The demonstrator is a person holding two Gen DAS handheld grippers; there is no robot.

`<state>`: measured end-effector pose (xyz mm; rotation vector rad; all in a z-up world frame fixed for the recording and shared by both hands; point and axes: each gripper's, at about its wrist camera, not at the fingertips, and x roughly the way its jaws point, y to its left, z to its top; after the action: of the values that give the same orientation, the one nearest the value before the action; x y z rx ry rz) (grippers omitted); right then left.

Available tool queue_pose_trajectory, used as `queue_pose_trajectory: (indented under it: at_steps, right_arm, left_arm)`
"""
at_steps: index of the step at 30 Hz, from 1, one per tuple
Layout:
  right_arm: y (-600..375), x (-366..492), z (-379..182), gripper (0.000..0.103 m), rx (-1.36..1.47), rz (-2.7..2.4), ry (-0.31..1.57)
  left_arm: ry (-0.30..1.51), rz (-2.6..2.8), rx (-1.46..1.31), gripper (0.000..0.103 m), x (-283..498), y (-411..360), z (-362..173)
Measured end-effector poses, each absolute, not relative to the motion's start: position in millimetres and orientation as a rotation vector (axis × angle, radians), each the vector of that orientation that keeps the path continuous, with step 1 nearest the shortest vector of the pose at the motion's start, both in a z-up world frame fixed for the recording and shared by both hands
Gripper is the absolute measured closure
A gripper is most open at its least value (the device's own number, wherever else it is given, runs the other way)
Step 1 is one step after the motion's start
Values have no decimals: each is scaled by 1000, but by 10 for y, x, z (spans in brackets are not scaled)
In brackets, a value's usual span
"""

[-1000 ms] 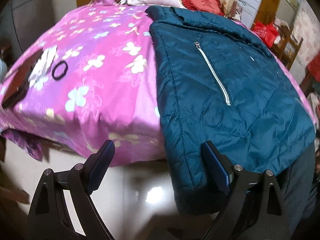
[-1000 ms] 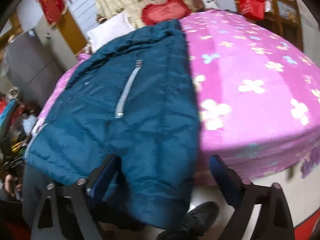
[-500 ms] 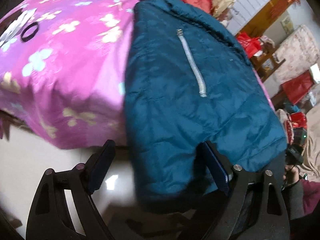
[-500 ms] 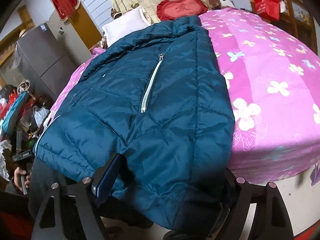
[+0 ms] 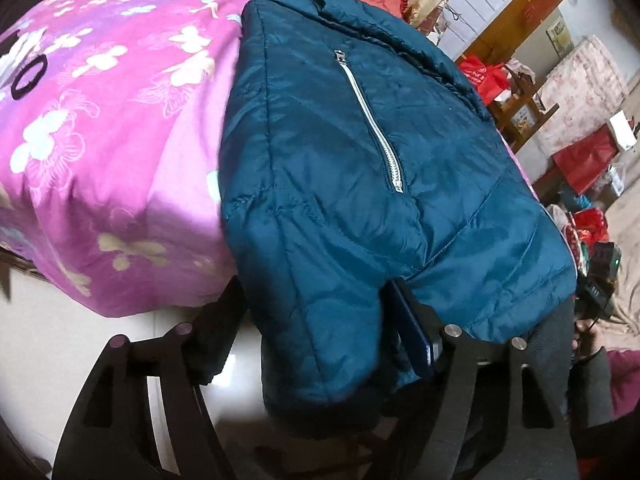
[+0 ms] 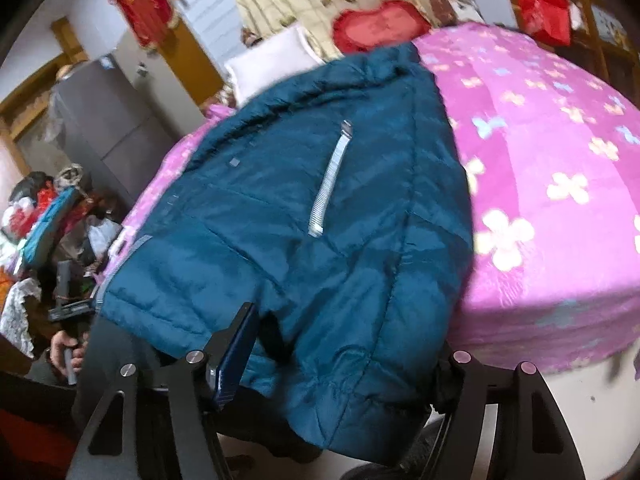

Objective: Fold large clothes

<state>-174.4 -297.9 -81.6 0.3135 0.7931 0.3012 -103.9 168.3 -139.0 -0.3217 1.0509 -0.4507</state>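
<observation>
Between our left gripper's [image 5: 316, 320] wide-spread fingers hangs the teal jacket's [image 5: 360, 168] hem, off the bed's [image 5: 100, 120] edge; our right gripper [image 6: 340, 344] likewise straddles it, unclosed. Next, we judge: pinch, then fold upward.

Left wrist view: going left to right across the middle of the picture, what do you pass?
Black hair tie → pink flowered bedspread → teal jacket with its silver pocket zipper → red bags at the right edge.
</observation>
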Motion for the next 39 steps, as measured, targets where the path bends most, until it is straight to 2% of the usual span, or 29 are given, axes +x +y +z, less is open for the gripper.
queue_pose_trajectory:
  at_steps: [2, 3, 4, 5, 6, 7, 12, 14, 16, 17, 18, 19, 23, 24, 25, 28, 39]
  right_arm:
    - [-2968, -1739, -827, 34, 299, 285, 792]
    - [-2983, -1718, -848, 34, 306, 272, 791]
    - [-2999, -1699, -862, 34, 315, 266, 790]
    - [-3015, -1690, -857, 34, 326, 265, 769]
    - [-3020, -1680, -854, 34, 329, 258, 763]
    - [-3017, -1673, -855, 34, 327, 257, 754]
    - [-2973, -1657, -854, 32, 304, 251, 743]
    - [-3008, -1661, -858, 32, 332, 253, 738]
    - [-3029, -1661, -858, 32, 354, 251, 742]
    - [-3024, -1656, -850, 32, 351, 250, 750]
    - [-3022, -1644, -848, 36, 342, 248, 758]
    - [-3016, -1635, -843, 48, 333, 245, 766]
    - [-3095, -1614, -870, 71, 364, 208, 790]
    - [-3092, -1620, -861, 76, 360, 206, 788]
    - [-3061, -1629, -836, 80, 339, 207, 784]
    - [-2966, -1678, -750, 88, 291, 210, 761]
    - [-2765, -2159, -240, 90, 300, 205, 564]
  left_arm:
    - [1035, -457, -317, 36, -1052, 1664, -1355]
    - [1028, -474, -315, 53, -1064, 1644, -1336]
    - [1023, -484, -309, 63, -1078, 1620, -1310]
    - [1008, -476, -292, 68, -1101, 1604, -1274]
    - [998, -474, -284, 77, -1113, 1593, -1244]
    - [986, -470, -279, 80, -1122, 1585, -1208]
    - [968, -453, -219, 79, -1095, 1473, -1189]
    - [974, -446, -227, 74, -1085, 1458, -1205]
    - [981, -443, -246, 64, -1059, 1442, -1221]
    - [983, -442, -250, 63, -1057, 1451, -1222]
    - [984, -440, -252, 63, -1051, 1443, -1222]
    - [983, -437, -254, 63, -1046, 1437, -1213]
    - [973, -429, -294, 63, -1064, 1483, -1180]
    - [960, -422, -296, 65, -1083, 1495, -1156]
    - [953, -418, -292, 82, -1098, 1501, -1125]
    - [922, -398, -277, 90, -1152, 1530, -972]
    - [734, -370, -351, 93, -1275, 1985, -383]
